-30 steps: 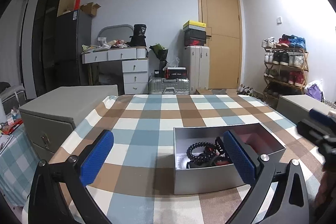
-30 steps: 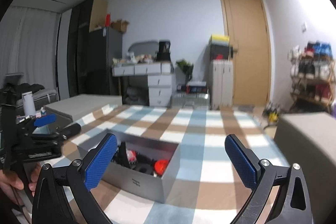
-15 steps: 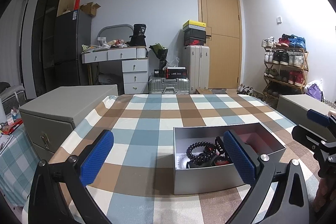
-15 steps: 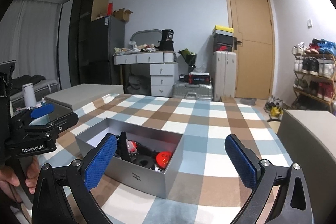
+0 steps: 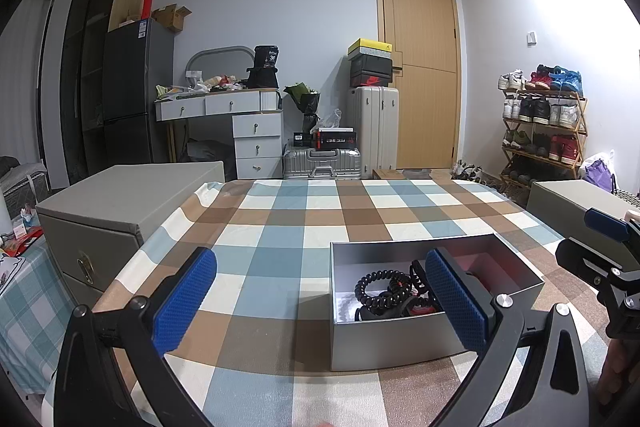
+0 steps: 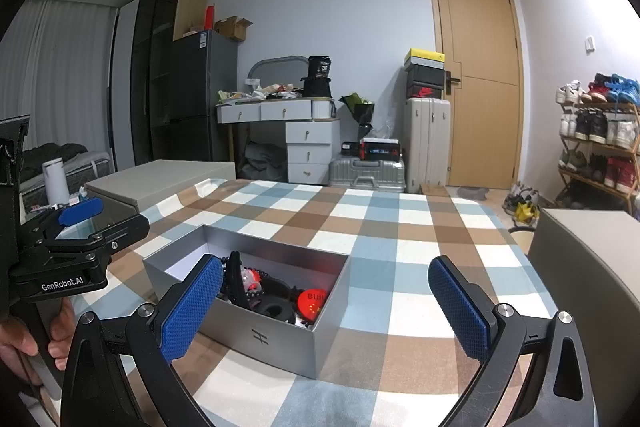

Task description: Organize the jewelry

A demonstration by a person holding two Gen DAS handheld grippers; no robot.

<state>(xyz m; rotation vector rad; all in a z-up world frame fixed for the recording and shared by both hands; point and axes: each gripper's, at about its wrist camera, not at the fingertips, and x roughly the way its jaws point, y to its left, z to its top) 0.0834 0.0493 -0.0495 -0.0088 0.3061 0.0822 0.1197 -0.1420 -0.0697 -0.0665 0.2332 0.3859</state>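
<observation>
A silver open box (image 5: 384,341) (image 6: 276,337) sits on the checked tablecloth (image 5: 280,239) (image 6: 384,227). Inside it lie a black coiled bracelet (image 5: 378,289), black beads and rings (image 6: 272,303) and a red round piece (image 6: 312,301). My left gripper (image 5: 320,301) hovers open at the near edge, its right pad in front of the box. My right gripper (image 6: 326,307) is open too, with its left pad over the box's near left corner. Each view shows the other gripper at its side: the right gripper (image 5: 600,259) and the left gripper (image 6: 76,235), the latter held by a hand (image 6: 24,331).
Grey storage boxes stand left (image 5: 120,203) and right (image 6: 592,267) of the table. Behind are a white dresser (image 5: 244,131), silver suitcases (image 5: 372,131), a wooden door (image 5: 424,67) and a shoe rack (image 5: 544,123). A second checked cloth (image 5: 20,303) lies low on the left.
The right gripper has tilted down and moved nearer, so the box sits lower and larger in its view. In the left wrist view it has edged further in from the right.
</observation>
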